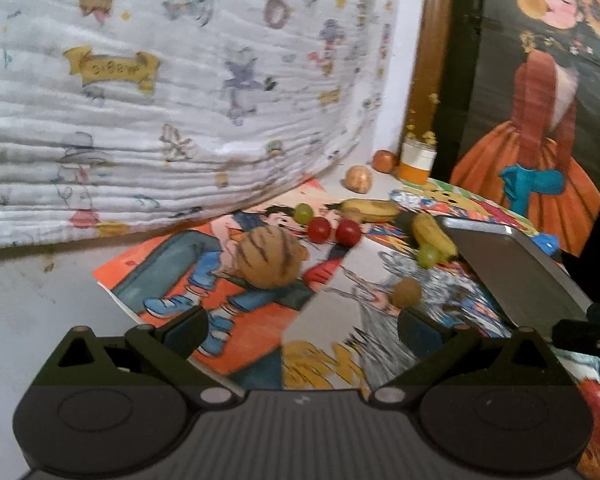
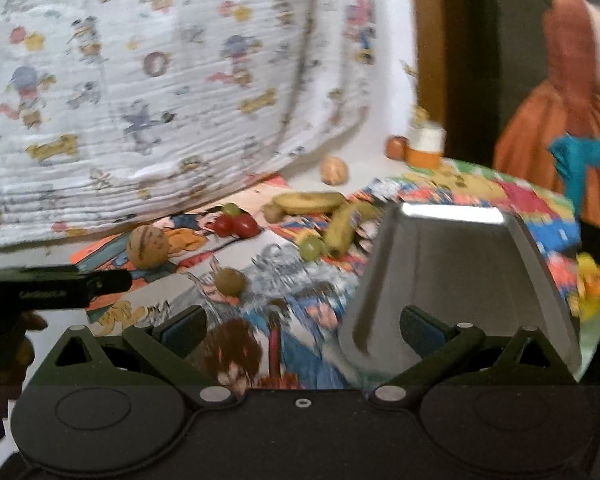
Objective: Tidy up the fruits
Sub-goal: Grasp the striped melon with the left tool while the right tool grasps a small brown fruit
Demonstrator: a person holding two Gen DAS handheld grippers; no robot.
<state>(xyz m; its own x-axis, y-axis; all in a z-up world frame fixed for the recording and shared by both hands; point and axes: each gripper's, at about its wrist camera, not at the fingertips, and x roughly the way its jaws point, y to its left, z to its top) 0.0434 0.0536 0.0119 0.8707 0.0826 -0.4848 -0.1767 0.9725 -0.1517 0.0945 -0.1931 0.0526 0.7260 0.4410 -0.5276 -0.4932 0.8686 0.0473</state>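
Fruits lie on colourful cartoon sheets: a striped melon (image 1: pixel 269 257), two red tomatoes (image 1: pixel 319 229), green grapes (image 1: pixel 303 213) (image 1: pixel 427 256), two bananas (image 1: pixel 370 209) (image 1: pixel 434 233), a small kiwi (image 1: pixel 406 292). A metal tray (image 1: pixel 516 264) lies at right. My left gripper (image 1: pixel 300 330) is open and empty, short of the melon and kiwi. My right gripper (image 2: pixel 304 330) is open and empty, its right finger over the tray's (image 2: pixel 460 272) near edge. The melon (image 2: pixel 147 246), kiwi (image 2: pixel 229 282), tomatoes (image 2: pixel 236 225) and bananas (image 2: pixel 342 226) show ahead of it.
A printed white cloth (image 1: pixel 160 92) hangs behind at left. A pale round fruit (image 1: pixel 358 178), a reddish fruit (image 1: pixel 383 161) and an orange-and-white jar (image 1: pixel 417 162) stand at the back by a wooden frame. A painting (image 1: pixel 540 120) stands at right. The left gripper's body (image 2: pixel 52 286) shows at left in the right wrist view.
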